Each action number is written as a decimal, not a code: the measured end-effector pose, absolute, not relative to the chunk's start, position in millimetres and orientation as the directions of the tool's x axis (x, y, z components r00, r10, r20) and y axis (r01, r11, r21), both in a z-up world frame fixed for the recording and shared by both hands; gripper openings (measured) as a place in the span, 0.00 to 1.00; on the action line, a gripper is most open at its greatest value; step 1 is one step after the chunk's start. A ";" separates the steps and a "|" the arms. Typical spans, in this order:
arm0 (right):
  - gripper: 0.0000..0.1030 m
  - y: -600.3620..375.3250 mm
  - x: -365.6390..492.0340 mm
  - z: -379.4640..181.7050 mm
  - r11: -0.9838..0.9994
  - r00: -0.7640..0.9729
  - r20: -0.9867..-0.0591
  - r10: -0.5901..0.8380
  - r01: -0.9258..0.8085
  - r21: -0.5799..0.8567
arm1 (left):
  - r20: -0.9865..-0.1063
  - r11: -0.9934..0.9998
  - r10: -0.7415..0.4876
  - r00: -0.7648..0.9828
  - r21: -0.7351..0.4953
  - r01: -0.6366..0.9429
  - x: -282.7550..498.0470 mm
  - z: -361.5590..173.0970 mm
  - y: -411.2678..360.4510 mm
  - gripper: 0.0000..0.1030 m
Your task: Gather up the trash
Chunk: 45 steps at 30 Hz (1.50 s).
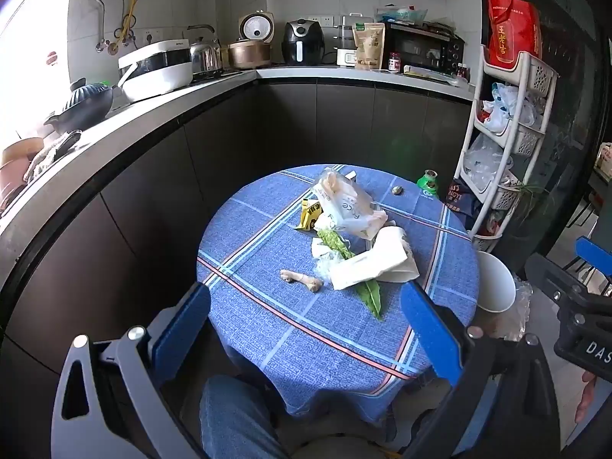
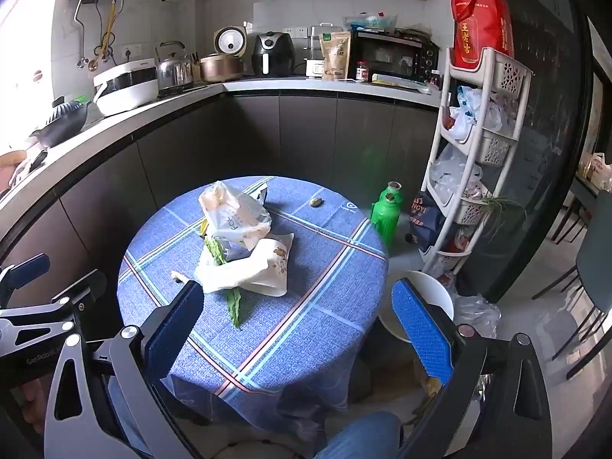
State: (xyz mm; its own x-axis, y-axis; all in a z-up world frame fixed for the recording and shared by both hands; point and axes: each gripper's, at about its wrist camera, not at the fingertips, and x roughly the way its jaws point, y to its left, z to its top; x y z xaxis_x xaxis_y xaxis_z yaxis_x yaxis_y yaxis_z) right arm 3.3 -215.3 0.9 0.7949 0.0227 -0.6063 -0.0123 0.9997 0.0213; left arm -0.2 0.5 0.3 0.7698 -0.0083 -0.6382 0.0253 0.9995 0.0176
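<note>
Lying in a loose heap near the middle of the round worktop (image 1: 267,329) is the trash: a crumpled printed plastic bag (image 1: 346,206) toward the far edge, a yellow wrapper (image 1: 309,216) tucked against its left side, and a white paper bag (image 1: 376,264) slumped just in front of it. A long green leaf (image 1: 370,293) pokes out from under the paper bag toward the near edge, and more greens (image 1: 336,244) show between the two bags. A bare bone (image 1: 302,279) rests on the blue checked cloth just left of the paper bag, apart from the rest. A small brownish scrap (image 1: 397,190) sits alone close to the far right edge.

Off the right edge, on the floor, stands a white bin (image 1: 495,283) with a clear liner, and farther back a green flask (image 2: 386,210) beside a white basket rack (image 2: 482,145).

The left gripper (image 1: 304,338) hangs over the near edge with its blue pads spread wide and nothing between them. The right gripper (image 2: 302,329) is likewise wide open and empty, over the near right part of the worktop, its right finger in line with the bin. Denim-clad knees show below the near edge.
</note>
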 end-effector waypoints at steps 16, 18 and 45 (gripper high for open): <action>0.92 -210.8 1.3 7.1 1.000 0.800 -0.600 0.007 -0.009 0.000 | -0.637 1.000 -0.013 0.771 0.010 0.025 2.4 -1.7 -3.2 0.97; 0.92 -212.0 1.6 8.4 1.000 0.800 -0.600 0.007 -0.010 -0.001 | -0.633 1.000 -0.015 0.774 0.008 0.026 -1.2 1.8 0.2 0.97; 0.92 -208.1 0.4 8.9 1.000 0.802 -0.597 0.001 -0.009 -0.010 | -0.632 1.000 -0.022 0.775 -0.002 0.027 -1.6 1.9 2.6 0.97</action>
